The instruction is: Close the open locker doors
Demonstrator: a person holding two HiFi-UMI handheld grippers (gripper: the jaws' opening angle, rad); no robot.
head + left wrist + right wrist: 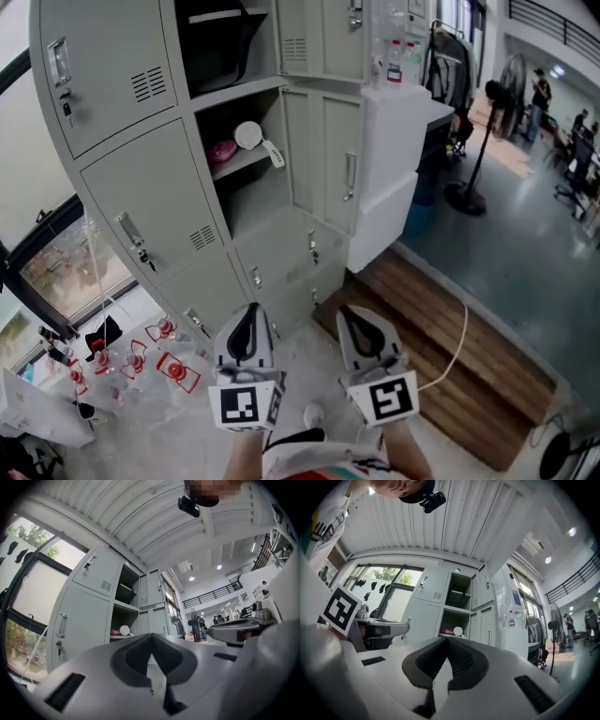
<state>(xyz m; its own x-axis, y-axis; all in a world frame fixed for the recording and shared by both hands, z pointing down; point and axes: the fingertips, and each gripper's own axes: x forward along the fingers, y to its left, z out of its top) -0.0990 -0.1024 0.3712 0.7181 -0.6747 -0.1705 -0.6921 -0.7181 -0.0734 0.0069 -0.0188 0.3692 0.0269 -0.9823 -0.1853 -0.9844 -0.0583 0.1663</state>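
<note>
Pressing jaws together, left gripper (247, 314) and right gripper (358, 317) face locker doors (330, 159); fan (496, 92) rightward.

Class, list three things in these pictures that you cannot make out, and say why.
Dark thing in the upper open compartment: cut by the head view's top edge, tiny elsewhere.
Pink thing on the lower shelf: too small in every view.
Red things on the floor: blurred, head view only.

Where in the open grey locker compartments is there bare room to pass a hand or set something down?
Free: the lower open compartment, beneath its grey shelf. Crowded: the shelf top, with a pink object and a white round object, and the upper compartment, mostly filled by a dark container.
</note>
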